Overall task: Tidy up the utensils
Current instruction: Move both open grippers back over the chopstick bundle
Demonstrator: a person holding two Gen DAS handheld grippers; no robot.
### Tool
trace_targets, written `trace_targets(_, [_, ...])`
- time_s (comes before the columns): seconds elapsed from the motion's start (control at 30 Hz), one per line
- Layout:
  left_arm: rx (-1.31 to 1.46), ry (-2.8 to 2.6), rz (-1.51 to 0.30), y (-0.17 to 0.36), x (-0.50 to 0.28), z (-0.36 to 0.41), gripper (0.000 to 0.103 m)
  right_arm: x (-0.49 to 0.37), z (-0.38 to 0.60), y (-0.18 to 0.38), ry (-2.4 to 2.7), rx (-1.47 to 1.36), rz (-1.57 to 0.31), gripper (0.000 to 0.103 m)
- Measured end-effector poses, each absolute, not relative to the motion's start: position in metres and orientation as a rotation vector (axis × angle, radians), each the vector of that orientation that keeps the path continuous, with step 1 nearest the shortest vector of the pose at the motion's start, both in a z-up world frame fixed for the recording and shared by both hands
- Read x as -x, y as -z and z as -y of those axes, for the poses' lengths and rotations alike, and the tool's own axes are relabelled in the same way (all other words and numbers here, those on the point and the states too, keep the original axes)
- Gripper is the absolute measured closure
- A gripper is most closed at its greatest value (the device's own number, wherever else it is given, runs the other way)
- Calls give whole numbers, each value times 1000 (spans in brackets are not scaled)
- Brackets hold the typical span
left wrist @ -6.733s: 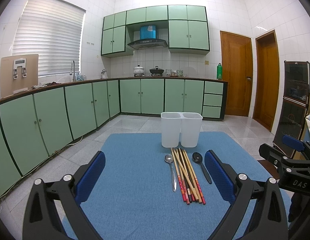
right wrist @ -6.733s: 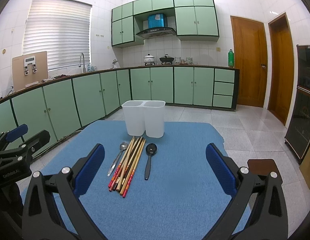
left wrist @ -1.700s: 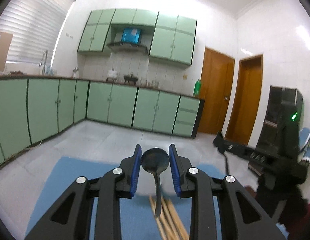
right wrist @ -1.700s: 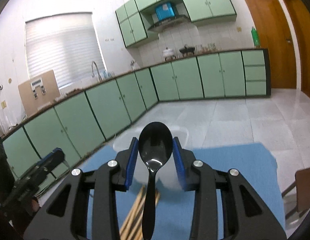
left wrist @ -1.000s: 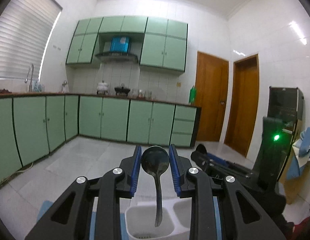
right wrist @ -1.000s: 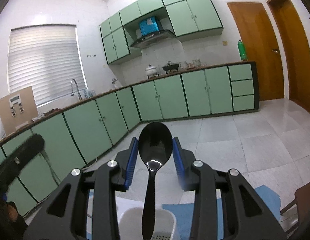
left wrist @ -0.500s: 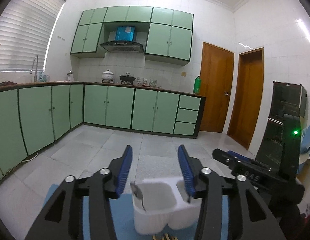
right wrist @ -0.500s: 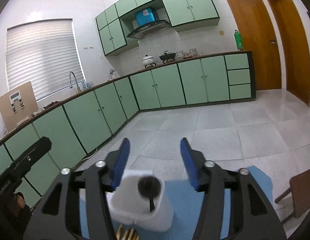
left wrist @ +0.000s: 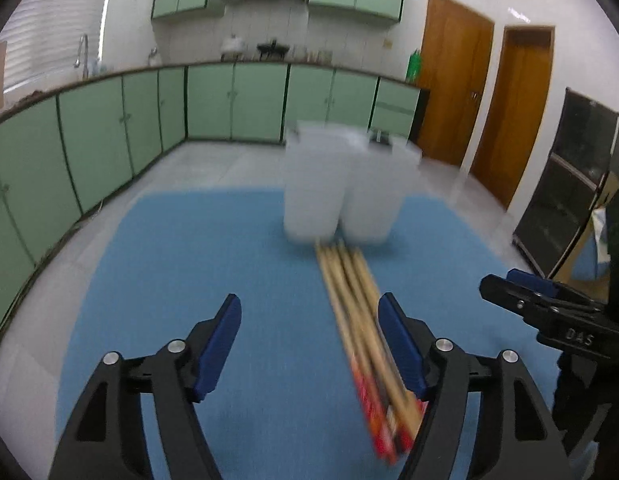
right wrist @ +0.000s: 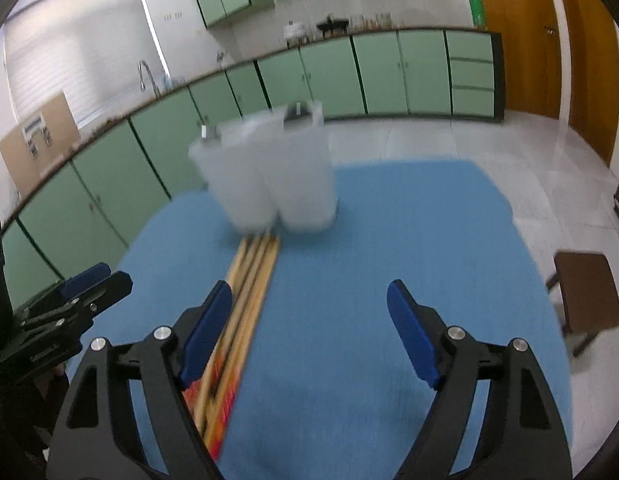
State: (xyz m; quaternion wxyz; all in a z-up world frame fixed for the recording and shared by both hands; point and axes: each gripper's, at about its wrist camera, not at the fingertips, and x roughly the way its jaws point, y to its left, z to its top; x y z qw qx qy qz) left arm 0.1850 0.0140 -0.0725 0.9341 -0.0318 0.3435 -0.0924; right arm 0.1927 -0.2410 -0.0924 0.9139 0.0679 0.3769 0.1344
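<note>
The chopsticks lie in a tight bundle on the blue mat, just in front of the white two-cup holder, their plain wooden ends almost touching its base and their red ends toward me. Their long axis runs straight from the holder back to me, flat on the mat.

My worry is the pickup: the sticks lie packed side by side, so closing across them could catch only some and roll or scatter the others. They lie low, so my fingertips may scrape the mat. The holder looks light, and a long stick fed in at a slant could tip it.

My left gripper hangs wide apart and empty, its right finger over the bundle. My right gripper is likewise spread and empty, its left finger above the sticks. A spoon handle tip seems to show at the holder's rim, though blur makes that uncertain.
</note>
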Motion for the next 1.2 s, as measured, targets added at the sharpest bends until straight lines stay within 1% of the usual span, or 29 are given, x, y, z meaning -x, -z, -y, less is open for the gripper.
trace_targets(0.2, [60,171,-800,108,-164,-16,32,-153,225,122,-310,-67,-851,25])
trace_targets(0.37, [64,154,-852,123,-158,-17,32,-138,210,126,-333,-31,-868,25])
trace_targets(0.7, [42,142,-891,130,-152,-10,31,-132,179,134,-346,119,-915,25])
trace_targets(0.87, [24,147,-897,131,-151,-7,29,-131,182,135,-318,157,-923,26])
trace_targets(1.03, [14,148,-898,131,-150,-4,28,-135,199,134,-250,132,-921,26])
trace_targets(1.13, [7,151,-899,131,-149,-3,28,-136,207,132,-263,94,-917,32])
trace_targets(1.17, [3,154,-900,131,-148,-2,28,-135,207,132,-279,89,-915,37])
trace_targets(1.2, [0,158,-900,131,-148,-1,28,-135,204,132,-291,94,-916,39])
